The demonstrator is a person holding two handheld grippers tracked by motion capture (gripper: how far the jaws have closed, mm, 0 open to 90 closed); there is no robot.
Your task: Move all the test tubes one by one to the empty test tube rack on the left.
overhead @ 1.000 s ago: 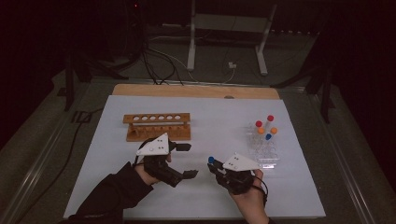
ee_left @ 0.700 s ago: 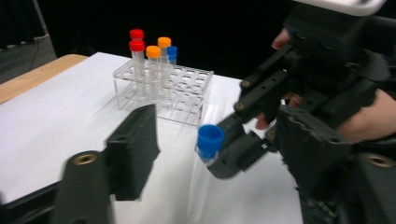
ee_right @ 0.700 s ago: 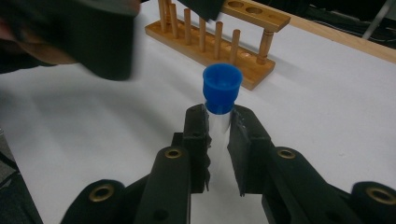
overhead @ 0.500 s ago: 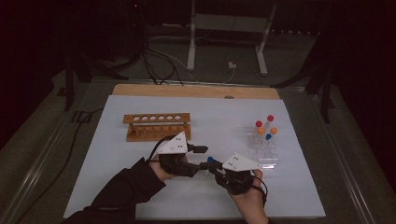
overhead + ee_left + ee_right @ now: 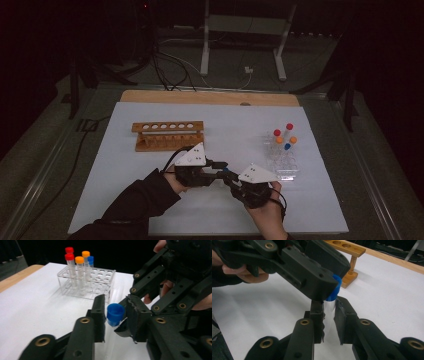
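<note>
My right gripper [image 5: 329,308] is shut on a clear tube [image 5: 329,305], held upright over the white mat. The tube's blue cap [image 5: 115,313] sits between the jaws of my left gripper [image 5: 115,307], which have just been closing and now press on it from both sides. In the high view the two grippers meet tip to tip at the mat's front middle, the left gripper [image 5: 220,171] beside the right gripper [image 5: 231,180]. In the right gripper view the left gripper's black jaws cover most of the blue cap [image 5: 336,287].
A wooden tube rack [image 5: 168,135] with empty holes stands behind the left hand. A clear plastic rack [image 5: 283,161] at the right holds several tubes with red, orange and blue caps [image 5: 79,260]. The white mat [image 5: 100,185] covers the table; cables lie beyond its far edge.
The left gripper moved right to meet the right gripper and its jaws closed around the blue cap. The right gripper stayed where it was with the tube.
</note>
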